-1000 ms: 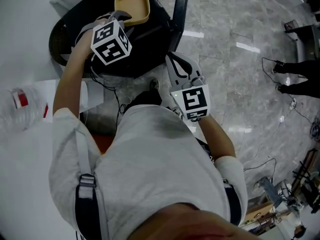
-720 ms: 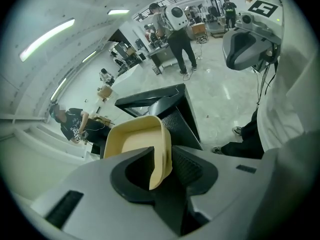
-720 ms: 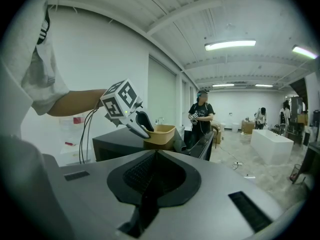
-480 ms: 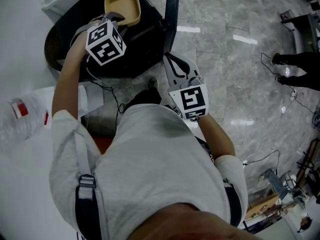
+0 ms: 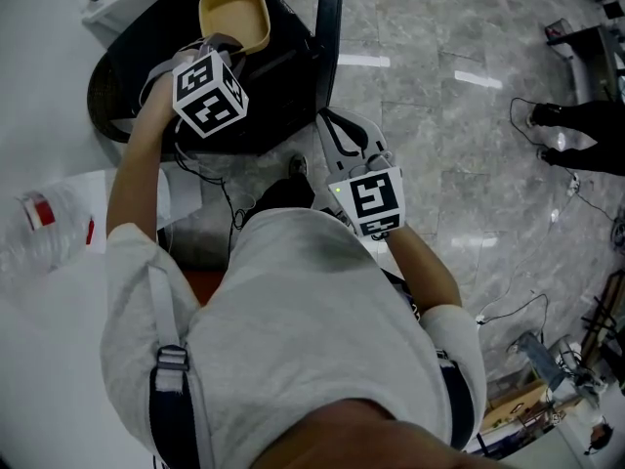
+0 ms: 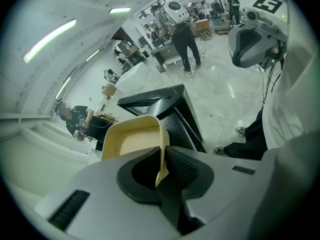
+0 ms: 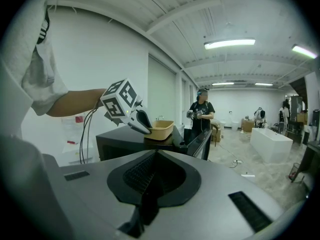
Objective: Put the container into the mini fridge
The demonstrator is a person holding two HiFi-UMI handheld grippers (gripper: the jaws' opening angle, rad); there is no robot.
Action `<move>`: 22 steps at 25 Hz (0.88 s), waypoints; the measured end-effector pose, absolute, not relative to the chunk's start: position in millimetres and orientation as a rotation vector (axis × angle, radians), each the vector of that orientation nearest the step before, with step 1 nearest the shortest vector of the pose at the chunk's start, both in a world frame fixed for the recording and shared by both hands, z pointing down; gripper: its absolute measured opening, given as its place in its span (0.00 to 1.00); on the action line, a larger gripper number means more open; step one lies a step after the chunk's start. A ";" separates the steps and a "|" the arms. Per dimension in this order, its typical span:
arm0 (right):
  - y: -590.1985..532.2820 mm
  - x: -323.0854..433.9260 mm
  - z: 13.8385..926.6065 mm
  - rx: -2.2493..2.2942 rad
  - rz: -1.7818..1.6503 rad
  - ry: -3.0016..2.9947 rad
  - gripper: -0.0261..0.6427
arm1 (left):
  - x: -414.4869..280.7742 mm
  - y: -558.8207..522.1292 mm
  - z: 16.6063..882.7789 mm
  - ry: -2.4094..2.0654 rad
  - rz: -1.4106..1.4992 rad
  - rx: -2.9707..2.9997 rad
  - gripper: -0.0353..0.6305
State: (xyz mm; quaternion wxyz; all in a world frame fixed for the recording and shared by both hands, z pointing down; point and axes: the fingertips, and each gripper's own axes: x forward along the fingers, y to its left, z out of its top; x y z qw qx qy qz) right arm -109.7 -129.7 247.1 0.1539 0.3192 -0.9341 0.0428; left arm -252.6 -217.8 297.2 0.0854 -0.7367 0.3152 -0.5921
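Left gripper (image 6: 163, 165): clamped on the container (image 6: 131, 140); jaws were just closing, thin side wall pinched between the pads.
Right gripper (image 7: 149, 183): jaws drawn together, nothing held; kept low beside the body.
Container place: seated on top of the mini fridge (image 5: 285, 74); door (image 5: 328, 13) seen swung open.
Handling: judged light, stiff thin plastic, seen empty; smooth wall likely slippery, tilt expected under a one-sided pinch.
Hold: rim wall near a corner; a deep bite is advised.
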 end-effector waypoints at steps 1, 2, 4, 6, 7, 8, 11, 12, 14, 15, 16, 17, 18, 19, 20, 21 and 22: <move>-128.2 -108.7 246.8 0.910 0.120 -2.678 0.10 | -251.7 -216.5 295.6 0.956 -1.757 -2.199 0.12; -126.5 -107.4 246.5 0.906 0.117 -2.677 0.10 | -250.8 -215.2 293.8 0.972 -1.749 -2.201 0.12; -122.6 -104.6 246.8 0.899 0.110 -2.676 0.10 | -248.6 -211.4 290.8 0.997 -1.735 -2.203 0.12; -119.1 -102.0 247.8 0.894 0.104 -2.673 0.10 | -244.8 -205.7 288.6 1.009 -1.725 -2.208 0.12; -117.6 -101.0 248.3 0.891 0.101 -2.672 0.10 | -242.2 -202.3 287.9 1.011 -1.721 -2.213 0.12; -116.0 -100.1 248.7 0.888 0.098 -2.671 0.10 | -239.3 -198.5 287.2 1.014 -1.717 -2.218 0.12; -110.8 -99.0 249.6 0.870 0.095 -2.673 0.10 | -230.1 -186.5 286.1 1.032 -1.712 -2.235 0.12; -109.0 -99.2 250.1 0.858 0.091 -2.672 0.10 | -227.1 -182.7 286.2 1.040 -1.713 -2.241 0.12; -106.0 -99.5 250.8 0.833 0.073 -2.668 0.10 | -221.2 -176.1 286.7 1.051 -1.711 -2.246 0.12; -104.7 -99.2 250.7 0.823 0.063 -2.666 0.10 | -218.4 -173.0 286.7 1.055 -1.709 -2.244 0.12; -103.3 -98.5 250.2 0.816 0.055 -2.665 0.10 | -215.8 -169.6 286.5 1.060 -1.707 -2.242 0.12; -102.0 -97.4 249.6 0.812 0.049 -2.664 0.10 | -213.0 -165.9 285.8 1.064 -1.703 -2.241 0.12; -100.6 -96.0 249.0 0.810 0.046 -2.664 0.10 | -210.0 -162.0 284.9 1.068 -1.699 -2.241 0.12; -99.2 -94.5 248.5 0.809 0.045 -2.664 0.10 | -206.8 -157.9 283.9 1.071 -1.694 -2.242 0.12; -97.6 -93.0 248.3 0.808 0.046 -2.665 0.10 | -203.8 -154.0 282.9 1.072 -1.690 -2.243 0.12; -95.7 -91.8 248.4 0.805 0.046 -2.665 0.10 | -201.0 -150.3 282.1 1.073 -1.685 -2.242 0.12; -93.4 -90.8 249.0 0.801 0.046 -2.665 0.10 | -198.5 -146.8 281.3 1.075 -1.681 -2.241 0.12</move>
